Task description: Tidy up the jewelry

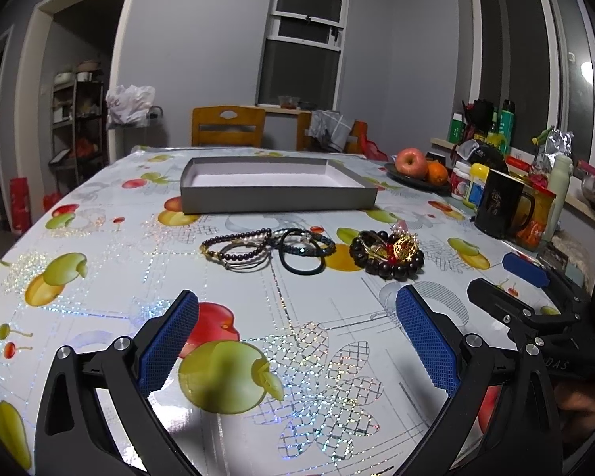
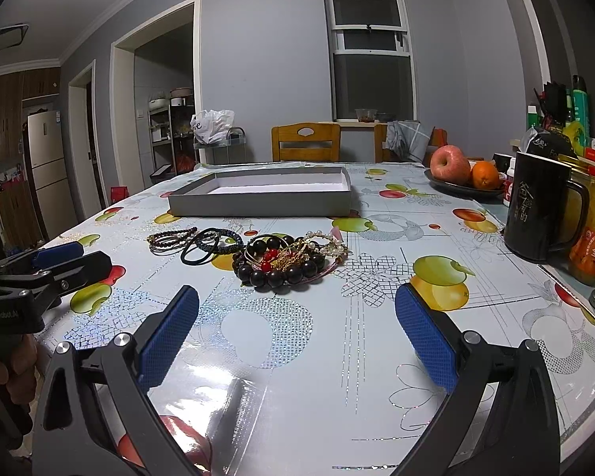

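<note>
The jewelry [image 2: 254, 254] lies in a loose row on the tablecloth [image 2: 377, 337], just in front of the grey box [image 2: 258, 198]. Both grippers hover on the near side of the jewelry, well short of it: the left gripper [image 1: 297, 341] and the right gripper [image 2: 297, 337] each stand wide open, holding nothing. The box shows only its white floor. Beside the box, a plate [image 2: 456, 190] holds an apple [image 2: 450, 164] and an orange [image 2: 484, 175].

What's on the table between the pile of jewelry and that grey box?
Nothing: in both views, only bare fruit-print tablecloth separates the jewelry from the grey box.
</note>
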`<state>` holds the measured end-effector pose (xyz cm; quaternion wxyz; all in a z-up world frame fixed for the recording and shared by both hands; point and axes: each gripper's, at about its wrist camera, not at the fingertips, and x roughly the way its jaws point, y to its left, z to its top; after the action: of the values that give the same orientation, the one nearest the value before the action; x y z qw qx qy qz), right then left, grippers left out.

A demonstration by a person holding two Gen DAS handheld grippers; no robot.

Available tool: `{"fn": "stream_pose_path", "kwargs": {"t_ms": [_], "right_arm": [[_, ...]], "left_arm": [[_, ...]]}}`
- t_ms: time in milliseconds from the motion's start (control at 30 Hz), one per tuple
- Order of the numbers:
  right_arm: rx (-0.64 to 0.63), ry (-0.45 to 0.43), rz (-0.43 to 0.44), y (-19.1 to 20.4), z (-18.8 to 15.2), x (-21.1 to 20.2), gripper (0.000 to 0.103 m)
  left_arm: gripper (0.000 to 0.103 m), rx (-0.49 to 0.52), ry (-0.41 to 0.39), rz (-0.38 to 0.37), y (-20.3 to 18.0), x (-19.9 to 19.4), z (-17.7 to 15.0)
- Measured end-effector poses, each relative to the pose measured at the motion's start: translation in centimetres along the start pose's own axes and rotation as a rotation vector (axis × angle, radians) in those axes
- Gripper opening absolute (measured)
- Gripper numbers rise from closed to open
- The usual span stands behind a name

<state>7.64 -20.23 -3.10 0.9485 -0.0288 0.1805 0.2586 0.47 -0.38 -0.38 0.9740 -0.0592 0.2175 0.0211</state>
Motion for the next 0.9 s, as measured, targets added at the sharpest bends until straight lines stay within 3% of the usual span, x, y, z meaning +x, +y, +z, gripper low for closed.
{"fn": "stream_pose_path", "kwargs": {"t_ms": [900], "right_arm": [[0.004, 0.015, -0.003, -0.27, -0.4, 0.55, 0.098]], "left_arm": [[0.099, -0.01, 0.02, -0.007, 0.32, 0.23, 0.19]]}}
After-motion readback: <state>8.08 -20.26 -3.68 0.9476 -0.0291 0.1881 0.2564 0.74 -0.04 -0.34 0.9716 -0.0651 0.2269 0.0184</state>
